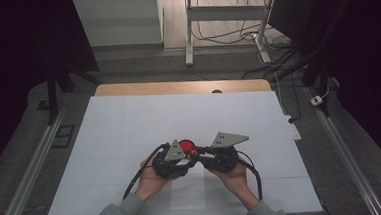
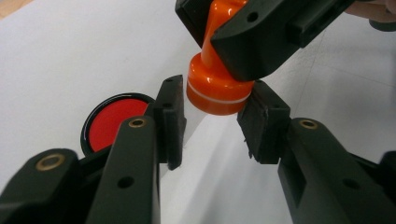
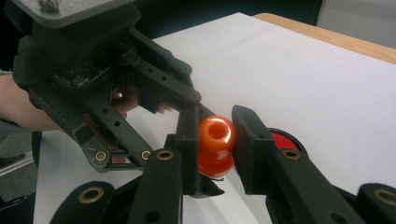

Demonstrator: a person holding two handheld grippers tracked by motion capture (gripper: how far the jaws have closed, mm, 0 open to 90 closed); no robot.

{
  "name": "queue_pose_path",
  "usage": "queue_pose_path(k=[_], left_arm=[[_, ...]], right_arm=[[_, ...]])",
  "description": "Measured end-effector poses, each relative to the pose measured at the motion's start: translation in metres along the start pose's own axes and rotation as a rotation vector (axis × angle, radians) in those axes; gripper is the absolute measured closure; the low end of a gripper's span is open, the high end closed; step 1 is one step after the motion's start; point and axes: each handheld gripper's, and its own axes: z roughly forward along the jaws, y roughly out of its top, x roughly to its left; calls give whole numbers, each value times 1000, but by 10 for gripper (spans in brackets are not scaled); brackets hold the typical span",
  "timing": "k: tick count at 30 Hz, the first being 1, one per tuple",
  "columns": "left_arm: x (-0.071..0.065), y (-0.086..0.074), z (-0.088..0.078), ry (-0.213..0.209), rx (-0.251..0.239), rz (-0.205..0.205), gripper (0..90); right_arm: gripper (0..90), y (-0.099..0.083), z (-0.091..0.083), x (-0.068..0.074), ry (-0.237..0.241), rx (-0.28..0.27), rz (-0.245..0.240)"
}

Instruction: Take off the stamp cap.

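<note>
Left hand: grips the left gripper just left of the orange stamp, low over the white sheet.
Left gripper: its jaws flank the stamp's round base; the left pad stands just clear of it, the right pad meets its edge, so it is not clamped on it.
Red ink pad: round, in a black rim, lies open on the sheet just behind and left of the stamp, beside the left gripper's left jaw.
Orange stamp: held off the sheet, tilted, base with a pale ring pointing down toward the left gripper, knob end up.
Right gripper: just right of the stamp, its two fingers clamped on the stamp's knobbed handle.
Right hand: holds that gripper, near the stamp, over the sheet's near half.
</note>
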Motion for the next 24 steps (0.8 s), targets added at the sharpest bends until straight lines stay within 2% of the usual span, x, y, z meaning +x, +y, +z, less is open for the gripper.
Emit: queue_pose_path(k=[11, 24], left_arm=[[-1, 0, 0, 5, 2, 8, 641], [-2, -1, 0, 21, 21, 51, 653]], right_arm=[[719, -1, 0, 0, -1, -3, 5], [720, -2, 2, 2, -5, -2, -11]])
